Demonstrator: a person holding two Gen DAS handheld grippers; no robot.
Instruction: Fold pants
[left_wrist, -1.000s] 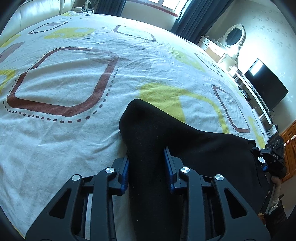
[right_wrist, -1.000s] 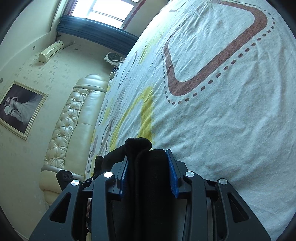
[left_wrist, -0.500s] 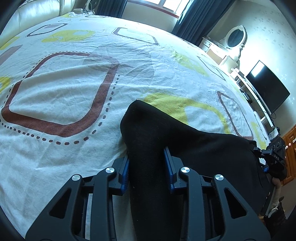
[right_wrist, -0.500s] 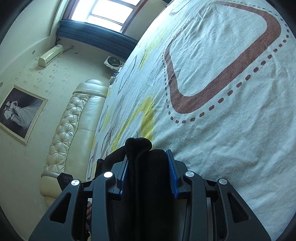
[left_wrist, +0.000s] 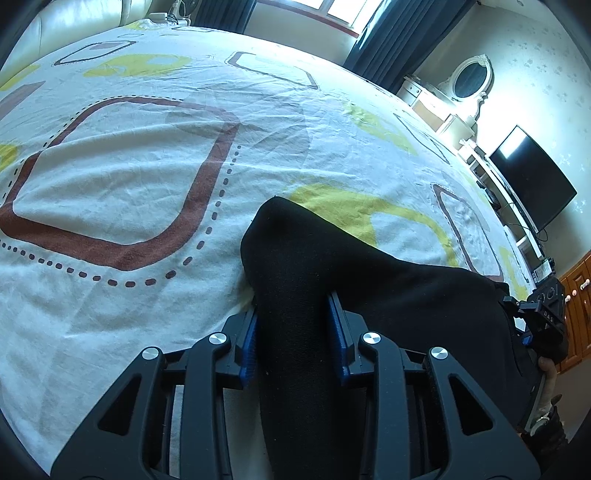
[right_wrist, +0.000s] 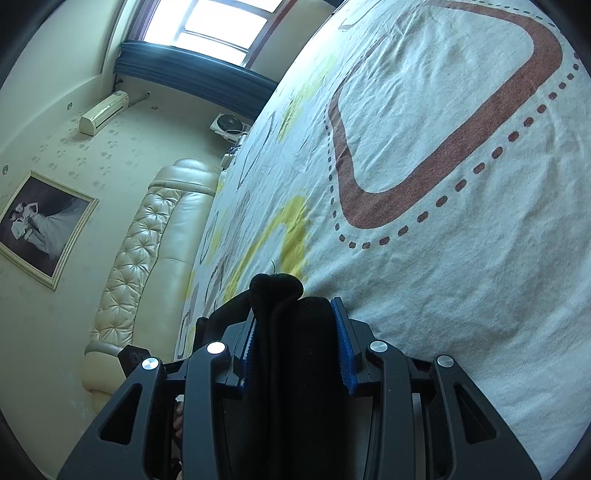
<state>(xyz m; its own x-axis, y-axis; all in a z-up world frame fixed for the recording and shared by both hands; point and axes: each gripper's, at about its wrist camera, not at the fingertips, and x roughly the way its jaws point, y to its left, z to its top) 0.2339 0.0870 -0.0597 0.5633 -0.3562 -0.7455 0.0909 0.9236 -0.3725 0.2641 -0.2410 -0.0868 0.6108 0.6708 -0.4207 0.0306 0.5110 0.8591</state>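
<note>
The black pants (left_wrist: 369, 288) hang between my two grippers above a patterned bed sheet (left_wrist: 147, 177). My left gripper (left_wrist: 293, 317) is shut on a bunched edge of the pants, which pokes out past the blue pads. The cloth stretches right to the other gripper's body (left_wrist: 546, 317). My right gripper (right_wrist: 295, 321) is shut on a thick folded wad of the pants (right_wrist: 291, 354), with a rounded tip (right_wrist: 275, 286) sticking out in front. The left gripper's body shows behind it at lower left.
The bed sheet (right_wrist: 443, 184) is white with brown and yellow shapes. A cream padded headboard (right_wrist: 147, 251) stands at one end. A TV (left_wrist: 532, 177) and a white dresser with an oval mirror (left_wrist: 469, 77) stand beyond the far side.
Both grippers keep their hold on the pants. The sheet pattern has slid toward the cameras in both views, so both grippers have moved on over the bed with the cloth.
</note>
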